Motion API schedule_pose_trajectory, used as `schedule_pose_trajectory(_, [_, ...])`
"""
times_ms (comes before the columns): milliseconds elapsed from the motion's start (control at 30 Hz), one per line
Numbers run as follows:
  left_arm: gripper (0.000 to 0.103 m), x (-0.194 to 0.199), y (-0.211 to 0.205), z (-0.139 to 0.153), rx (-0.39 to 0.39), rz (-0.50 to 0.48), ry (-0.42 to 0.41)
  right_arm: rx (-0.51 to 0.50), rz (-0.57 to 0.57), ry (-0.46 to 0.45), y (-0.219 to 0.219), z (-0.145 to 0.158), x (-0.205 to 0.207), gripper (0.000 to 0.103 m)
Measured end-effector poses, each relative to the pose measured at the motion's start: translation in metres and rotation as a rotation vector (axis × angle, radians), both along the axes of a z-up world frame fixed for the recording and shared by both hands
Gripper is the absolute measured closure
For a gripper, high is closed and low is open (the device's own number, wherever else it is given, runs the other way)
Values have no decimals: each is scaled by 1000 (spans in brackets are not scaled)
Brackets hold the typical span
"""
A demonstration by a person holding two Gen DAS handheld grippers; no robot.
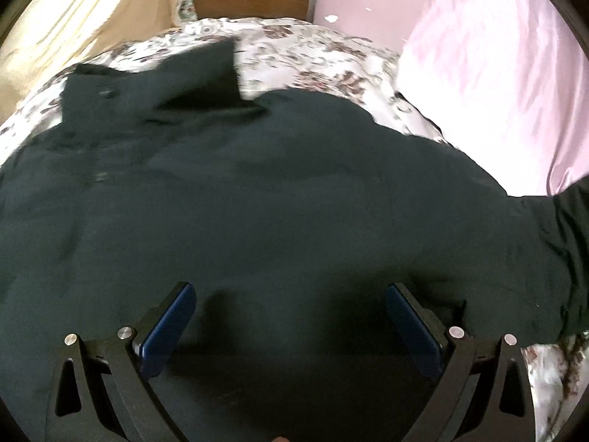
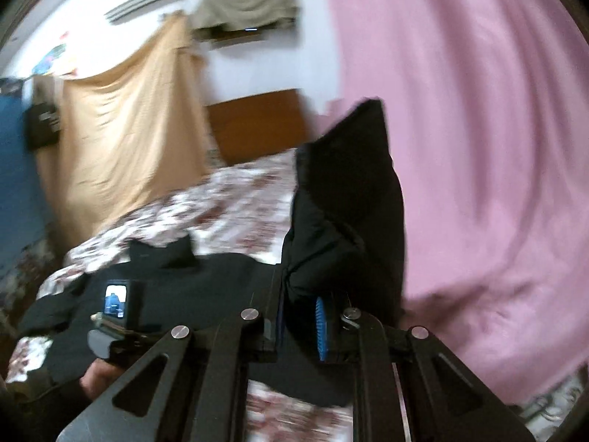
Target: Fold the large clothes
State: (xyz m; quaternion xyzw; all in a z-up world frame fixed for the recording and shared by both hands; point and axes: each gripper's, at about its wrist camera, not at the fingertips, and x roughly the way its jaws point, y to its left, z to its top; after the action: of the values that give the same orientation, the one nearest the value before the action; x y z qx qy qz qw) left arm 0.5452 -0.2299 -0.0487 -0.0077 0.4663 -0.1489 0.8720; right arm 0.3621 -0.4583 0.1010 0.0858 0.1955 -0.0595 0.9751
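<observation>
Fold barely begun: dark garment (image 1: 279,199) spread across floral bedspread (image 1: 313,51), collar end far, no finished crease visible. Right gripper (image 2: 300,316) clamped on bunched sleeve (image 2: 346,199), lifted clear of bed beside pink curtain (image 2: 478,147). Left gripper (image 1: 291,316) spread wide above garment body, holding nothing; sleeve fold-over and all body folds outstanding

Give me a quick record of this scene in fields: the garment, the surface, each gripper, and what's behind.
garment: dark garment spread flat over the bed, one end lifted
surface: floral bedspread
left gripper: open, above the garment, holding nothing
right gripper: shut on a bunched sleeve, raised off the bed
behind: pink curtain, wooden headboard, tan cloth hanging on the wall
</observation>
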Motion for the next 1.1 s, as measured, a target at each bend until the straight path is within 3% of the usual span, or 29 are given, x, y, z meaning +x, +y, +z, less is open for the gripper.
schedule_pose_trajectory(233, [0, -19, 120, 32, 58, 81, 5, -45, 261, 30, 134, 13, 38, 91])
schedule_pose_trajectory(467, [0, -49, 245, 45, 80, 191, -3, -61, 405, 213, 253, -39, 85, 91])
schedule_pose_trajectory(600, [0, -59, 303, 32, -27, 242, 40, -70, 471, 337, 316, -81, 93, 91])
schedule_pose_trajectory(767, [0, -60, 341, 13, -171, 288, 60, -15, 552, 480, 355, -125, 94, 89])
schedule_pose_trajectory(800, [0, -59, 342, 12, -189, 289, 57, -3, 571, 501, 359, -131, 98, 81])
schedule_pose_trajectory(833, [0, -59, 345, 10, -223, 286, 50, 11, 593, 516, 362, -136, 100, 61])
schedule_pose_trajectory(900, [0, -56, 345, 8, -280, 272, 32, 38, 621, 518, 361, -140, 87, 40])
schedule_pose_trajectory(1033, [2, -46, 328, 5, -341, 232, 34, 47, 638, 506, 346, -137, 69, 34])
schedule_pose_trajectory(1100, [12, -42, 312, -2, -343, 208, 61, 38, 633, 495, 332, -134, 68, 33])
